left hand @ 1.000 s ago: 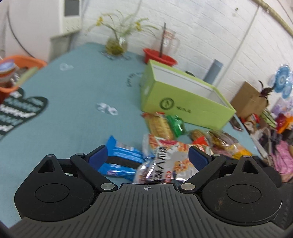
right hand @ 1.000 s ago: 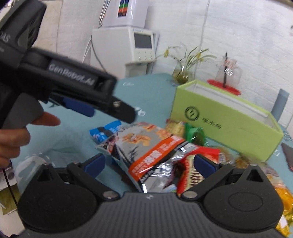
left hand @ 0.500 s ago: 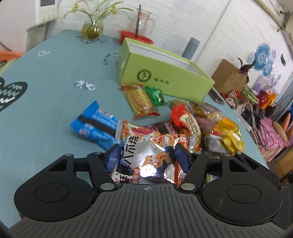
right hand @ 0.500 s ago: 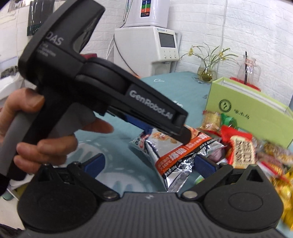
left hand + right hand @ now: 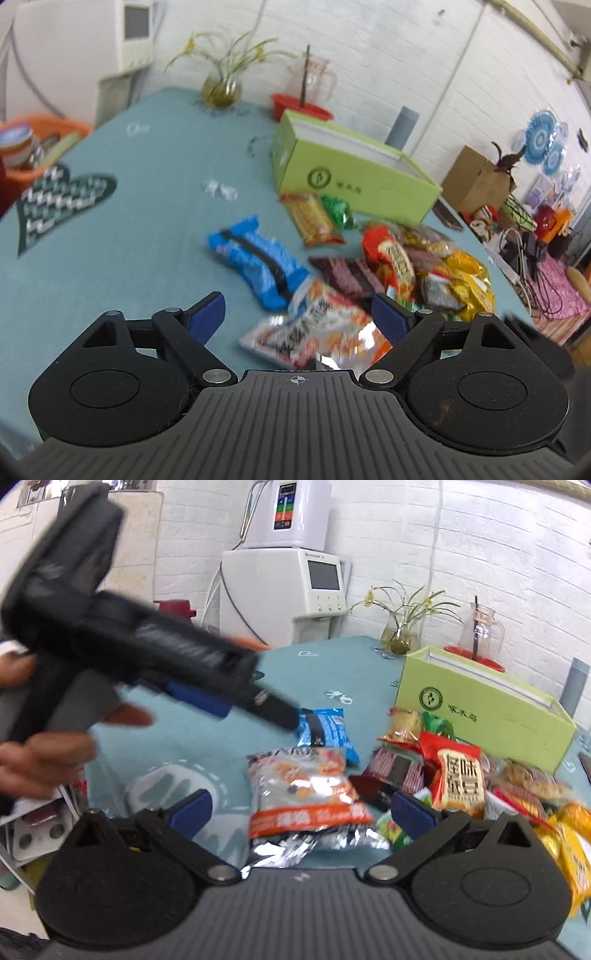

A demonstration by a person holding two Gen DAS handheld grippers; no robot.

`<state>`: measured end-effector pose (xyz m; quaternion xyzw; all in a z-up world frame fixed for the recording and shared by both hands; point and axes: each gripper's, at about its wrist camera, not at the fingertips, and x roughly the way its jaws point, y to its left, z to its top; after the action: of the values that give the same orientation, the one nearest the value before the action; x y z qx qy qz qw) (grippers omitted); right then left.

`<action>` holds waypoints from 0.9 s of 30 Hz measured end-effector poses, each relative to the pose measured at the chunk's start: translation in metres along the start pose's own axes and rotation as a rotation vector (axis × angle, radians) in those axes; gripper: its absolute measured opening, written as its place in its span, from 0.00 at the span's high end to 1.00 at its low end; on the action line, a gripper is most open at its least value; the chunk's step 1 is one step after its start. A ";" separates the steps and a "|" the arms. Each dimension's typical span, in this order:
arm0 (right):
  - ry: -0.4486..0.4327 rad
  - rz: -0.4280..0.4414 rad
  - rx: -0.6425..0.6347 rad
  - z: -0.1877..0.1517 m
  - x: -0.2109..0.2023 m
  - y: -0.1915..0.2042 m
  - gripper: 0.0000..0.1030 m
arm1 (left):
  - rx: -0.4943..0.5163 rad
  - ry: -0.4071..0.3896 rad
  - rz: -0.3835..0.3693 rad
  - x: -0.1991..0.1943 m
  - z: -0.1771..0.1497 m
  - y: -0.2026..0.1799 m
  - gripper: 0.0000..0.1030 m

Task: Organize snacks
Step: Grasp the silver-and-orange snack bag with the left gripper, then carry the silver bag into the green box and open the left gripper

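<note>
On the teal table [image 5: 140,236] the snacks lie loose in front of a lime-green box [image 5: 354,173]. Nearest the left gripper [image 5: 297,314] is a silver-and-orange snack bag [image 5: 314,336], lying flat on the cloth between the blue pads but touched by neither; the jaws stand wide apart with nothing in them. Just beyond the bag lies a blue wafer packet [image 5: 258,266], and to the right a heap of red, yellow and maroon packets [image 5: 417,266] reaches toward the box. A biscuit pack [image 5: 314,221] and a green wrapper [image 5: 338,212] lie just beside the box's front wall.

From the right wrist view, the right gripper [image 5: 301,808] is likewise spread wide and empty, with the same snack bag [image 5: 306,794] lying between its pads. The left gripper [image 5: 207,698] shows blurred at upper left, gripped by the left hand [image 5: 48,753], above the table and clear of the packets.
</note>
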<state>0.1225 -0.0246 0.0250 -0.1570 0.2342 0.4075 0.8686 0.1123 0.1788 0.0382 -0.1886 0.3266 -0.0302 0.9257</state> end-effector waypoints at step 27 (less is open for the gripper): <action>0.110 0.137 0.095 0.006 0.045 -0.002 0.25 | -0.076 0.180 -0.177 0.030 -0.005 0.000 0.70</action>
<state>0.1513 0.0053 0.0061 -0.1214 0.3108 0.4452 0.8310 0.1327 0.1715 0.0173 -0.2480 0.3914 -0.1161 0.8785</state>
